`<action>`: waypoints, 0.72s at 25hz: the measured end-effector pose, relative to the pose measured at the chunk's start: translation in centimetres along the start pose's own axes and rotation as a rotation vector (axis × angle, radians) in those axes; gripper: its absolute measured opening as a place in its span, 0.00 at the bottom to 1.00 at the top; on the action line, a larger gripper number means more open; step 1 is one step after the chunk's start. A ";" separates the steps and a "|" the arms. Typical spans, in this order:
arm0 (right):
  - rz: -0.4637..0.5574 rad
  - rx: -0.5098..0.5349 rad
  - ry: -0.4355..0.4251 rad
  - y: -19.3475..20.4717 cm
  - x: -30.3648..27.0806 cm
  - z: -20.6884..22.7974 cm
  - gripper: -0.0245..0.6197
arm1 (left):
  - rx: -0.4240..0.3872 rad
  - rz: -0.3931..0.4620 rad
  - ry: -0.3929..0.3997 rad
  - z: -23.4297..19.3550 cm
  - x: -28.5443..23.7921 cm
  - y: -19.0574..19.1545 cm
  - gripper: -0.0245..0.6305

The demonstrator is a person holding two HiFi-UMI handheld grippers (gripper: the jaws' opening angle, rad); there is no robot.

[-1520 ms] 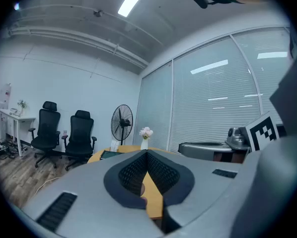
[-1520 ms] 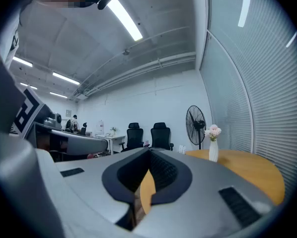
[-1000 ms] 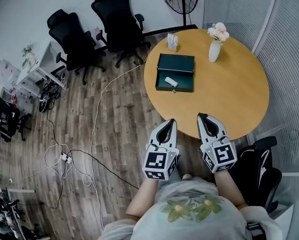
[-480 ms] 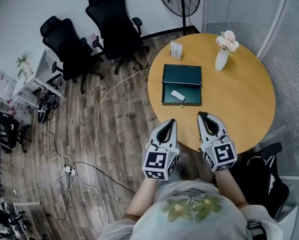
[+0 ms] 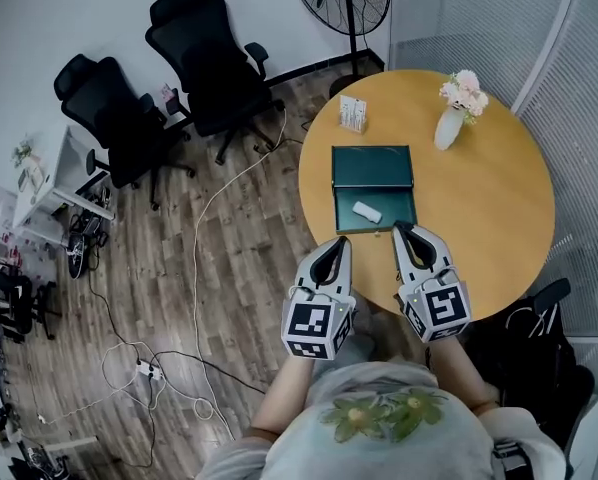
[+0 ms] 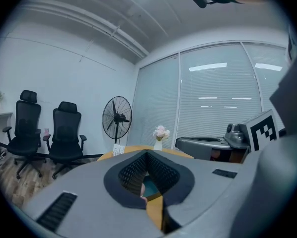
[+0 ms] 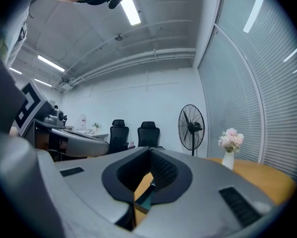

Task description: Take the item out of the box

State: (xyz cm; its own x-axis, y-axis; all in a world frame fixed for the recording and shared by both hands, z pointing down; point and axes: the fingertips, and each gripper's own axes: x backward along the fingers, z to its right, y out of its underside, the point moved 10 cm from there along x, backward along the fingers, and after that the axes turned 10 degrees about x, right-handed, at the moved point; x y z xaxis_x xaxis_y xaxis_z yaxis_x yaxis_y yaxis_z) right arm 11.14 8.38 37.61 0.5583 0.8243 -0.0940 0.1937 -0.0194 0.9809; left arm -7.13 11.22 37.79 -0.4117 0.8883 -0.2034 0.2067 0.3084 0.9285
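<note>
Both closed and empty, left gripper [image 5: 341, 244] and right gripper [image 5: 401, 230] have neared the dark-green open box [image 5: 373, 166]; its small white item [image 5: 367, 211] seems untouched.

The person held the left gripper [image 5: 338, 244] and the right gripper [image 5: 400, 230] out ahead of the chest, side by side and slightly apart, tips at the near edge of the table [image 5: 479, 218]. Both had their jaws closed together with nothing between them. The forearms reached forward, marker cubes facing up.
</note>
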 end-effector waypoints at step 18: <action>-0.093 0.045 0.062 0.7 -5.4 -2.0 0.23 | 0.040 -0.089 0.110 -5.6 -3.7 0.3 0.04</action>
State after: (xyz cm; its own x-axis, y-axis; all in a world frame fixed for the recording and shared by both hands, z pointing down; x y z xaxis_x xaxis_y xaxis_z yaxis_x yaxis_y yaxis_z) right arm 6.66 5.08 39.12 0.4853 0.8572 -0.1724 0.2792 0.0349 0.9596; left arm -10.47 6.09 40.60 -0.5244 0.8148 -0.2470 0.1994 0.3996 0.8948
